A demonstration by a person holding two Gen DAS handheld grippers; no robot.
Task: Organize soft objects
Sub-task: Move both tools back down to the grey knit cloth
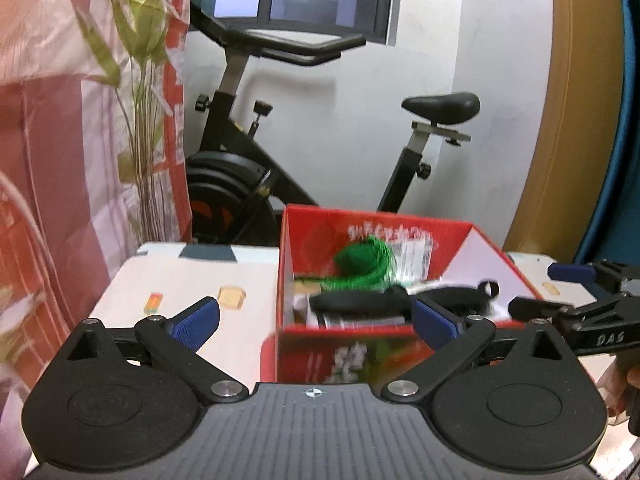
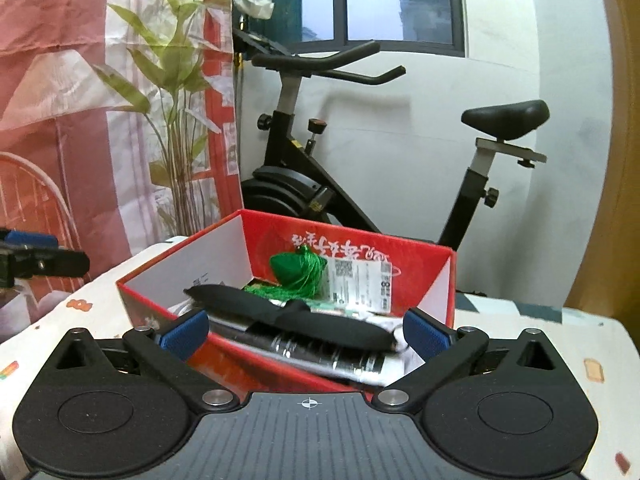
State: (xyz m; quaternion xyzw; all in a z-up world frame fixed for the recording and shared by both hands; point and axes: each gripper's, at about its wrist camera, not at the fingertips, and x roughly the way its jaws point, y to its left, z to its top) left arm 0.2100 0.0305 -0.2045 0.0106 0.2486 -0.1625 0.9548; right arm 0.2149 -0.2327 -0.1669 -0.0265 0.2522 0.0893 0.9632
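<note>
A red cardboard box stands on the table and holds soft things. A black padded strap lies across the top. A green tasselled cloth item leans on the far wall beside a plastic packet with a label. A silvery wrapped roll lies under the strap. My left gripper is open and empty in front of the box. My right gripper is open and empty at the box's near edge; it also shows in the left wrist view.
The table has a pale cloth with small printed pictures. An exercise bike stands behind it against a white wall. A pink and red curtain with a printed plant hangs at the left.
</note>
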